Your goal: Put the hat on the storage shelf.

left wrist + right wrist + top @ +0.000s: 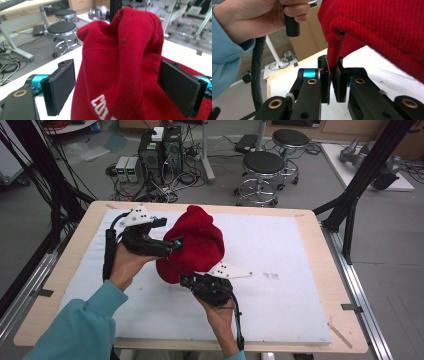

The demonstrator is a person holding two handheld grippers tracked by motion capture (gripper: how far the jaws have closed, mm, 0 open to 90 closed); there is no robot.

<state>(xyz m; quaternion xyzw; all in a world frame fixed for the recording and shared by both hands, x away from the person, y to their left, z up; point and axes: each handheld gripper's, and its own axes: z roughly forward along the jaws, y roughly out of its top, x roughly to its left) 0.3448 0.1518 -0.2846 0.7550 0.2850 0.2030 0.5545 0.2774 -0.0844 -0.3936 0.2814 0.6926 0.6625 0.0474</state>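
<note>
Because the red cap [192,242] has to stay lifted off the tabletop [280,250] while I work on it, I hold it bunched and raised over the white mat, its crown pointing away from me. The cap is my landmark for all positions below.

Right gripper [186,280]: at the near lower edge of the cap. In the right gripper view its fingers [325,75] are clamped together on a thin fold of the cap's hem, which carries the cap's weight from below. The right forearm comes straight up from the near edge, wrist bent slightly inward.

Left gripper [176,242]: at the cap's left flank. In the left gripper view its fingers [61,86] stand apart with the fabric between them, not pressing it; I judge it positioned for a second grip. The left forearm, in a blue sleeve [80,325], angles in toward the cap.
</note>
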